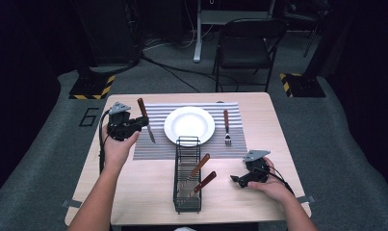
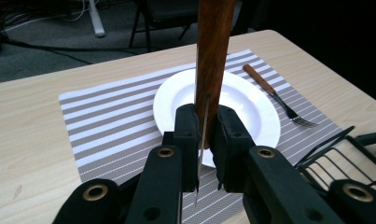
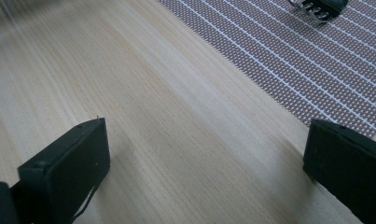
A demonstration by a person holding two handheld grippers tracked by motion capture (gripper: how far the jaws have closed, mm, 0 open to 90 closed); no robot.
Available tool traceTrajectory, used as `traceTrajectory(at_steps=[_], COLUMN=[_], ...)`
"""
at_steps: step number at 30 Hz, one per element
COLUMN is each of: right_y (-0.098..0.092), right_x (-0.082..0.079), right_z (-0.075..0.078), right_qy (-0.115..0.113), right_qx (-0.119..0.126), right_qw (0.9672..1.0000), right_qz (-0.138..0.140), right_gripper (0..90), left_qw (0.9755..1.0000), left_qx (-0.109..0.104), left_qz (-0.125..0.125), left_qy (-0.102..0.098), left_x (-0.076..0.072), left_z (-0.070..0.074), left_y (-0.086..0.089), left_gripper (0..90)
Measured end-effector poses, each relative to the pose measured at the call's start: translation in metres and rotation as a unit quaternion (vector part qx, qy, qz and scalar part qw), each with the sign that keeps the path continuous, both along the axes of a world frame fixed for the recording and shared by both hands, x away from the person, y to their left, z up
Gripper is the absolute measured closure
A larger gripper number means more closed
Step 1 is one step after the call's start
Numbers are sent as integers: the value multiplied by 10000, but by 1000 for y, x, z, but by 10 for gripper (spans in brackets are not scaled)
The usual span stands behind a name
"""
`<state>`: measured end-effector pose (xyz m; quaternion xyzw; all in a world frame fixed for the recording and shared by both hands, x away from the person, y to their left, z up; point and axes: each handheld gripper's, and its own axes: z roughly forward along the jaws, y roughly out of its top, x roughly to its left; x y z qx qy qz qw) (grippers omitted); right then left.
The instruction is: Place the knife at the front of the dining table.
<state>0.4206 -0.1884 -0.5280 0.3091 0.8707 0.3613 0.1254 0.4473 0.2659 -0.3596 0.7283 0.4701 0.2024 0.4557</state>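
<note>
My left gripper point(image 1: 142, 122) is shut on a knife point(image 1: 146, 121) with a brown wooden handle, held over the left part of the striped placemat point(image 1: 155, 144). In the left gripper view the knife point(image 2: 212, 51) stands upright between my pads point(image 2: 188, 135), handle up and blade edge down, with the gripper point(image 2: 205, 140) in front of the white plate point(image 2: 251, 105). The plate point(image 1: 189, 125) sits in the middle of the placemat, a fork point(image 1: 226, 127) to its right. My right gripper point(image 1: 236, 179) rests low on the table at the right, jaws wide apart with bare wood between them point(image 3: 204, 154).
A black wire cutlery rack point(image 1: 187, 175) stands in front of the plate with two wooden-handled utensils point(image 1: 197, 171) in it. The fork's tines point(image 3: 316, 8) lie on the placemat point(image 3: 288, 51). A black chair point(image 1: 247, 45) stands beyond the table.
</note>
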Motion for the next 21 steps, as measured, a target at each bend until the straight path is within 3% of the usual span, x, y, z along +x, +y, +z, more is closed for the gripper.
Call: traceTrajectory(at_steps=[21], right_y=[0], right_x=[0], right_z=[0], right_qy=[-1], right_qx=[5], right_qw=[10000], right_qz=[-7], right_gripper=[0], left_qw=[9983], left_qx=[200], left_qz=[427], left_qy=[334], left_x=[13], left_z=[-38], left_y=[14], left_gripper=[808])
